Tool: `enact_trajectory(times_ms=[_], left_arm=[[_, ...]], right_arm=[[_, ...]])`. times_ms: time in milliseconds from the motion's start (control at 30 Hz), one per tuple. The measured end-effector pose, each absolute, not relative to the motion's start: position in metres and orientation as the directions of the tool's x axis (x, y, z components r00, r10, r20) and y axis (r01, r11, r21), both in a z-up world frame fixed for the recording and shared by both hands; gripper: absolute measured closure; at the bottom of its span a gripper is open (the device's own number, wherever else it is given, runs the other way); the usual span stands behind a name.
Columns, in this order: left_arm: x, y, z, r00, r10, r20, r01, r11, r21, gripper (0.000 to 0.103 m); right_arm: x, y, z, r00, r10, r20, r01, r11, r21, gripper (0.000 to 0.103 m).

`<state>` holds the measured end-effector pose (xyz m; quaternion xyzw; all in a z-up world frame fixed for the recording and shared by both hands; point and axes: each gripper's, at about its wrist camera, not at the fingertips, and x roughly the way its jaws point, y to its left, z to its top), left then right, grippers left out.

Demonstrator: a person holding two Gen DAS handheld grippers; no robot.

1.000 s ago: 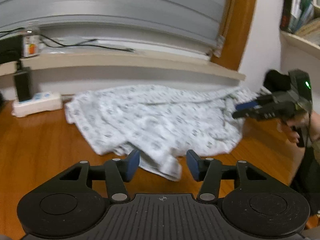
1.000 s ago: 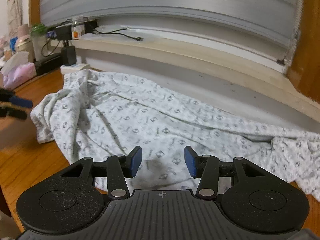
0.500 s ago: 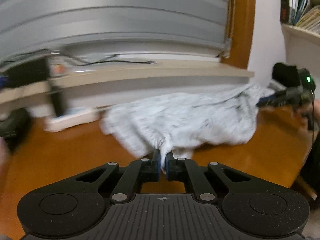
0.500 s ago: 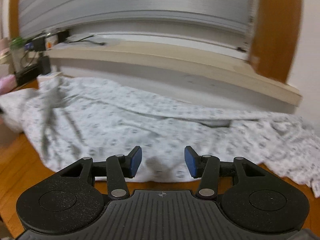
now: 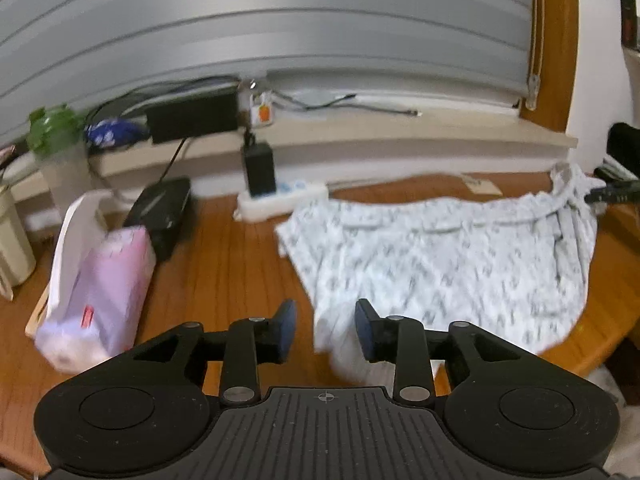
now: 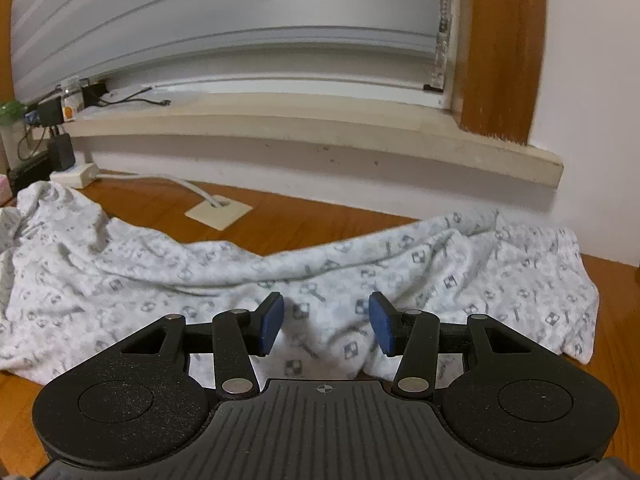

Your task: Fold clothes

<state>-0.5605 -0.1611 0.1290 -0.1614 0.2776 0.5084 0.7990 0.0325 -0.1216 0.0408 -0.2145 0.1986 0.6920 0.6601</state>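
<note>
A white garment with a small grey print lies spread on the wooden table. My left gripper hovers over the garment's near left corner. Its jaws are opening, a fold of cloth lies between them, and the pads do not press on it. My right gripper stands open low over the garment's near edge at its right end, with cloth below the gap. In the left wrist view the right gripper shows dark at the garment's far right corner.
A pink tissue pack, a black box and a white power strip sit left of the garment. A green-lidded bottle stands further left. A cable plate lies behind the cloth. The table's edge curves at right.
The left gripper shut on the garment's corner, drew it leftward and has let go with jaws apart again. The right gripper slid right along the cloth's edge, its jaws unchanged.
</note>
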Motion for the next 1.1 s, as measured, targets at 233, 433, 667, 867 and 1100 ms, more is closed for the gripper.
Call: enact_trajectory(times_ms=[233,433,667,867,1100], left_arm=[[-0.509,-0.139,0.123,0.381,0.701,-0.603,-0.863,0.504,0.042,0.064],[-0.449,-0.118,0.113,0.443,0.654,-0.612,-0.810,0.585,0.039,0.064],[-0.345,-0.080,0.102,0.570,0.558,-0.603,-0.692,0.722,0.014,0.052],[-0.241,-0.044,0.087,0.702,0.402,-0.588,-0.523,0.851,-0.042,0.047],[-0.173,-0.024,0.054,0.745,0.263,-0.614,-0.397,0.913,-0.091,0.069]], right_arm=[[0.059,-0.129,0.031,0.009,0.838,-0.546,-1.000,0.018,0.012,0.050],[0.081,-0.132,0.035,0.046,0.849,-0.527,-0.998,0.063,0.015,0.049],[0.098,-0.106,0.040,0.020,0.855,-0.518,-0.993,0.077,0.089,0.049],[0.097,-0.065,0.039,0.009,0.839,-0.544,-0.986,0.097,0.133,0.049],[0.088,-0.057,0.031,0.059,0.811,-0.582,-0.989,0.126,0.075,0.095]])
